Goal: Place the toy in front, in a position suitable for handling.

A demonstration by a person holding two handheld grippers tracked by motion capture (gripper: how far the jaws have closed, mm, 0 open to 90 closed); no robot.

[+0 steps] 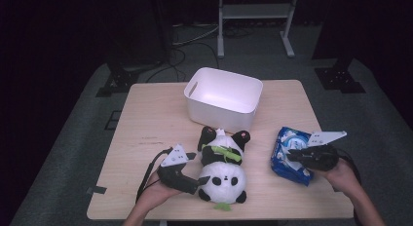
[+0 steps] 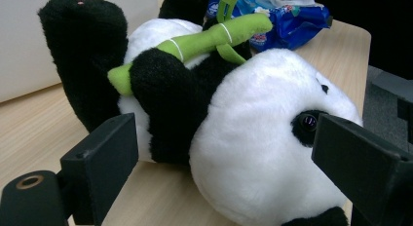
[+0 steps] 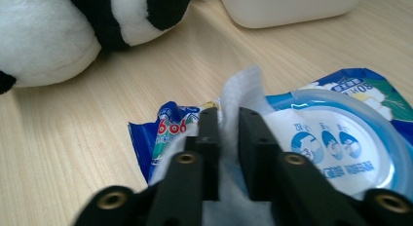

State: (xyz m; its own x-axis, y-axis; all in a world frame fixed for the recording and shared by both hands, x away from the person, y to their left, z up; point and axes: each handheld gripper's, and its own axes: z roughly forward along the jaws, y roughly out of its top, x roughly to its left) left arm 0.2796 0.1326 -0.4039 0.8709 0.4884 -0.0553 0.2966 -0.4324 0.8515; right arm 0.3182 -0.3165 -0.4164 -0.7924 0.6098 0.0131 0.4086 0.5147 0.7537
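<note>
A plush panda (image 1: 221, 172) lies on its back on the wooden table (image 1: 146, 119), a green bamboo stalk (image 2: 209, 38) across its chest. My left gripper (image 1: 199, 181) is at the panda's head, and its jaws stand open on either side of the head (image 2: 253, 138). To the right lies a blue pack of wet wipes (image 1: 290, 158) with a round lid (image 3: 341, 138). My right gripper (image 3: 229, 119) is over the pack, shut on a white wipe (image 3: 238, 89) that sticks up from the pack's opening.
A white plastic bin (image 1: 224, 97) stands behind the panda at the table's middle back. The panda (image 3: 48, 36) lies to the left of the wipes pack. A metal stand (image 1: 253, 21) and cables are on the floor beyond the table.
</note>
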